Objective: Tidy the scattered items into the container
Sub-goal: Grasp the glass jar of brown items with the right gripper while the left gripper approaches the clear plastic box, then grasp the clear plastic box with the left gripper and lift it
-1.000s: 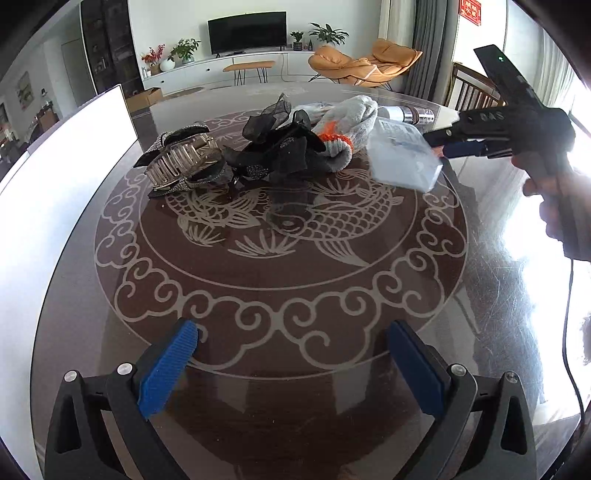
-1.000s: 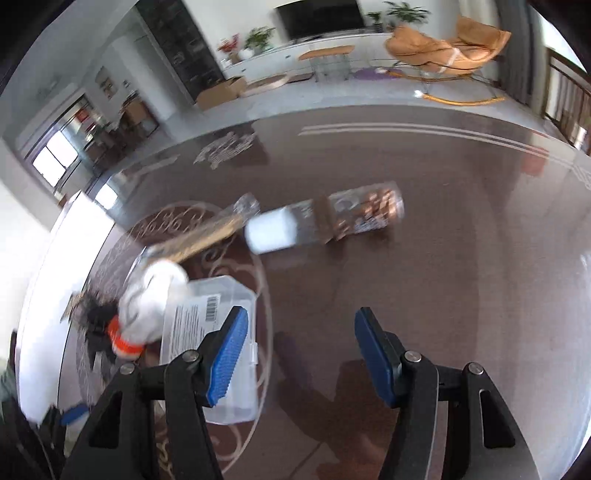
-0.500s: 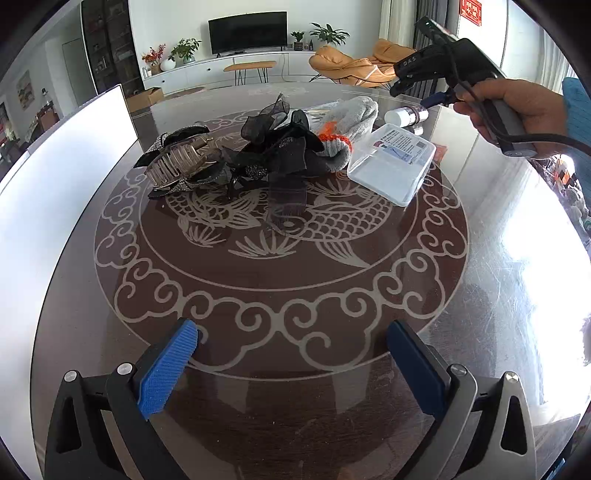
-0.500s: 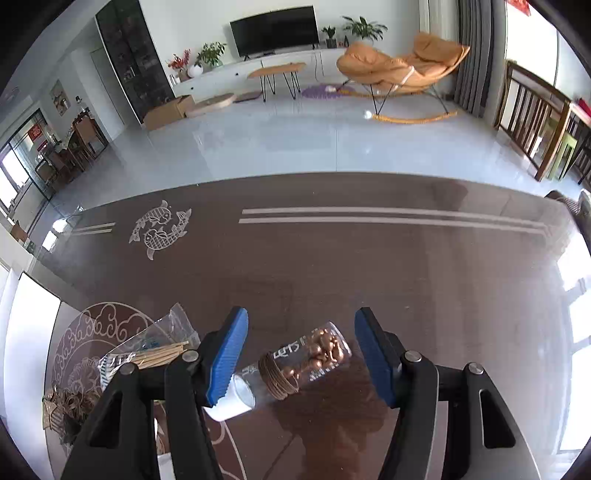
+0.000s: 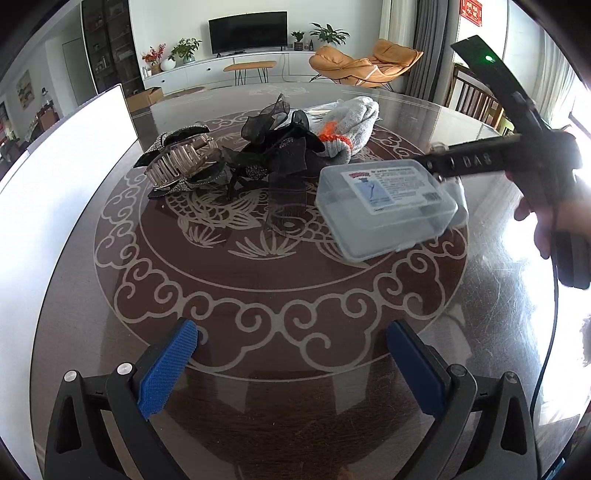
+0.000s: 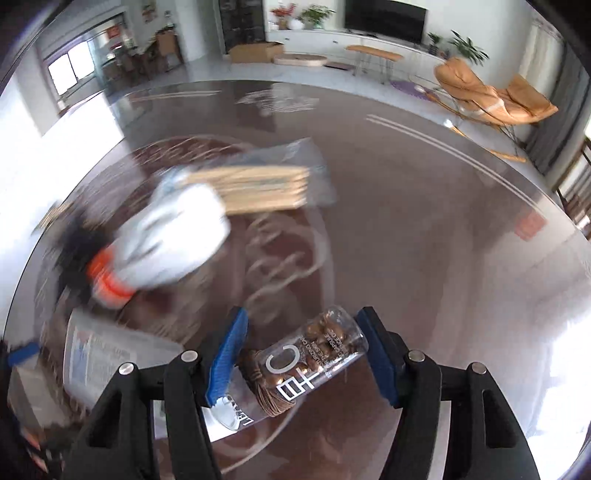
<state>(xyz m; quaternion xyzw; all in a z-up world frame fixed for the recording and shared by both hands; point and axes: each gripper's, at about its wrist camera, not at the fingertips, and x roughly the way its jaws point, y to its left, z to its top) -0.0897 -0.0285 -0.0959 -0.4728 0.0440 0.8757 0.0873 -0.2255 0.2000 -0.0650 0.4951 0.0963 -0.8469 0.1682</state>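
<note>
On the glass table (image 6: 424,229), bottle (image 6: 317,354) reads "LEAKU".

1. We see a round dark table (image 5: 258,424) with a pale fish-and-cloud inlay.
2. We note a television (image 5: 247,31) on the far wall.
3. We find an orange lounge chair (image 5: 364,62) and potted plants (image 5: 184,46) beside it.

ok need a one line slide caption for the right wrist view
Right gripper opening its fingers around a clear bottle of brown capsules lying on the table, glove blurred behind.
</note>
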